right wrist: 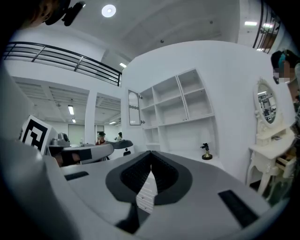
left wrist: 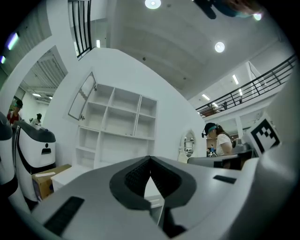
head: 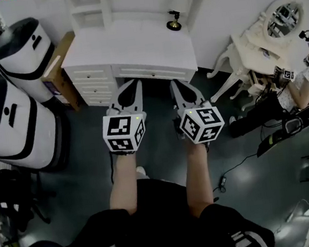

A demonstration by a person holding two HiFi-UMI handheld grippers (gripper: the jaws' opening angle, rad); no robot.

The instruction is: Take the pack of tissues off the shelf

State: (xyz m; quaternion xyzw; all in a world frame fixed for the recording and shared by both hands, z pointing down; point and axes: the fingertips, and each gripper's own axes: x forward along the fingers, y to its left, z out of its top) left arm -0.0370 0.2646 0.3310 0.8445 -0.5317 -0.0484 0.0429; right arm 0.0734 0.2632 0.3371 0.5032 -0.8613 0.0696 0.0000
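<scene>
Both tongs are held level and side by side, short of a white desk (head: 133,44), so the reach for the pack of tissues has not begun.

Well off to the left of the left tongs (head: 133,83) stand two white machines (head: 14,118) and a cardboard box (head: 57,62). The left tongs' jaws are closed tip to tip. Only a narrow wedge of daylight shows behind the tips, and nothing is pinched or touched.

Straight ahead of both tongs, above the desk, rises the white shelf unit (left wrist: 117,124). Its compartments look bare in both gripper views, and I cannot make out the pack of tissues on any of them.

The right tongs (head: 175,84) are likewise fully closed and empty. Ahead of them and a little to the right, a small dark ornament (right wrist: 205,151) sits on the desk top. Farther right are a white vanity table (head: 256,43) with an oval mirror and a seated person (head: 301,88), both well apart from the tongs.

As I judge it, the next move is to find the pack, spread one pair of jaws, then carry them forward and up to the shelf.
</scene>
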